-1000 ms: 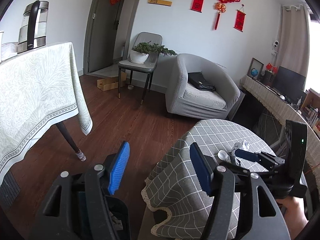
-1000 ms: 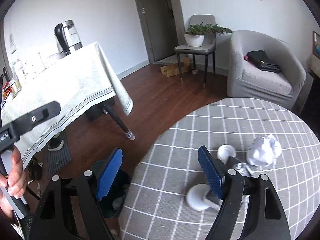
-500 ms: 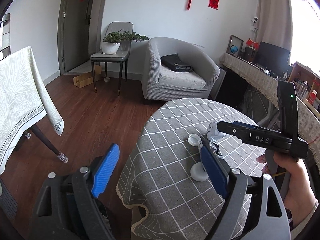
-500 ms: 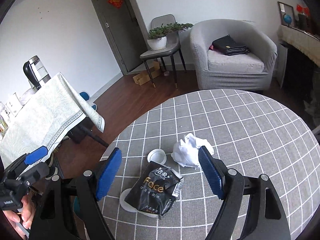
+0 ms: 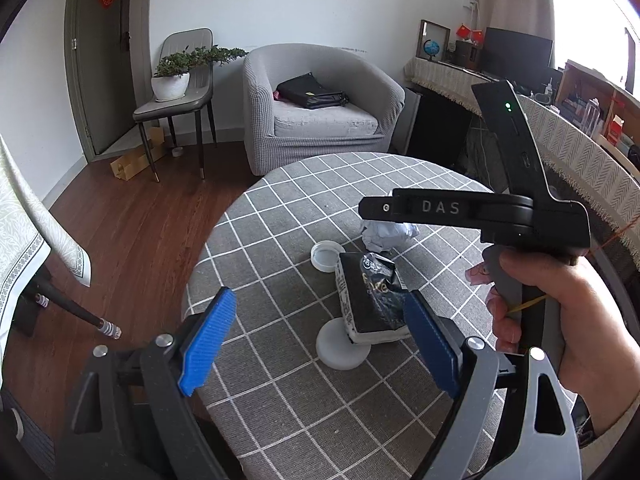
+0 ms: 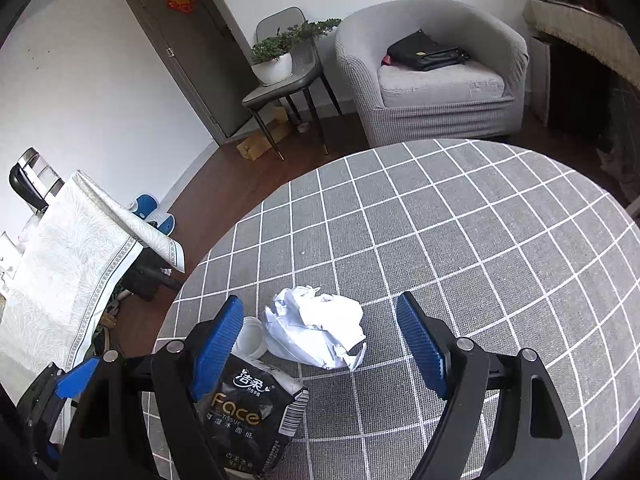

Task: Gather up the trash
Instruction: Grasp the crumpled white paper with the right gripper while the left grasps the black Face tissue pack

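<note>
A crumpled white paper ball (image 6: 316, 330) lies on the round grey checked table (image 6: 460, 248), just ahead of my open right gripper (image 6: 320, 344); it also shows in the left wrist view (image 5: 390, 234), partly behind the right gripper body (image 5: 472, 212). A black tissue pack (image 6: 248, 420) lies by the right gripper's left finger and shows in the left wrist view (image 5: 372, 300). Two white lids (image 5: 327, 255) (image 5: 340, 346) lie beside it. My left gripper (image 5: 316, 344) is open and empty, above the table's near side.
A grey armchair (image 5: 320, 108) with a black bag stands behind the table. A chair with a potted plant (image 5: 176, 80) is by the door. A second table with a white patterned cloth (image 6: 60, 264) stands to the left, across wood floor (image 5: 132, 216).
Both grippers have swung over the round table and come closer to the trash. The paper ball now sits between the right gripper's fingers. Both stay open.
</note>
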